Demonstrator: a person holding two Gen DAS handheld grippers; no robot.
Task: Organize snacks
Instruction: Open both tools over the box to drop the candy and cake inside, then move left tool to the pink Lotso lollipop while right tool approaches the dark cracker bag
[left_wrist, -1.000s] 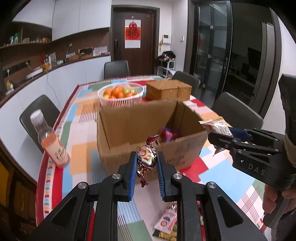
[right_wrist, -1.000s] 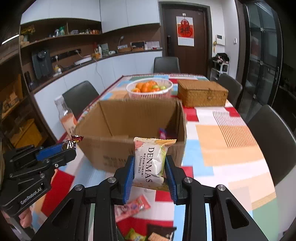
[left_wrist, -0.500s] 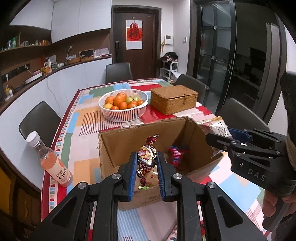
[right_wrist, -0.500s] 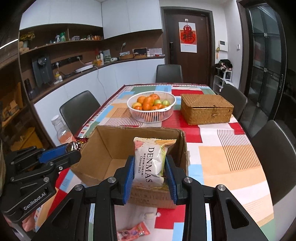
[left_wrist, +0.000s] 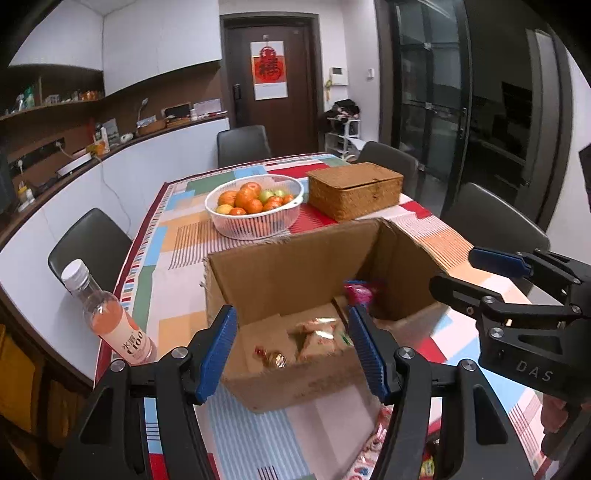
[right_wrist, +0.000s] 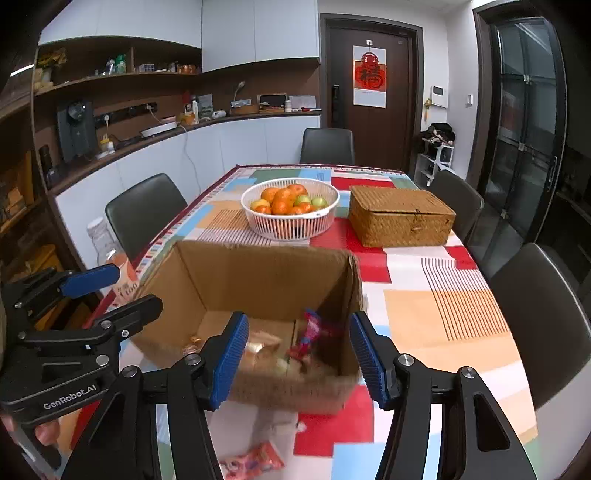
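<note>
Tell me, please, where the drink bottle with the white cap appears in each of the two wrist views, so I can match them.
Left wrist view: the drink bottle stands at the left, on the table edge, left of the cardboard box.
Right wrist view: the drink bottle is at the left edge, partly hidden behind the left hand-held gripper.
Shared landmark: the white fruit basket beyond the box.
</note>
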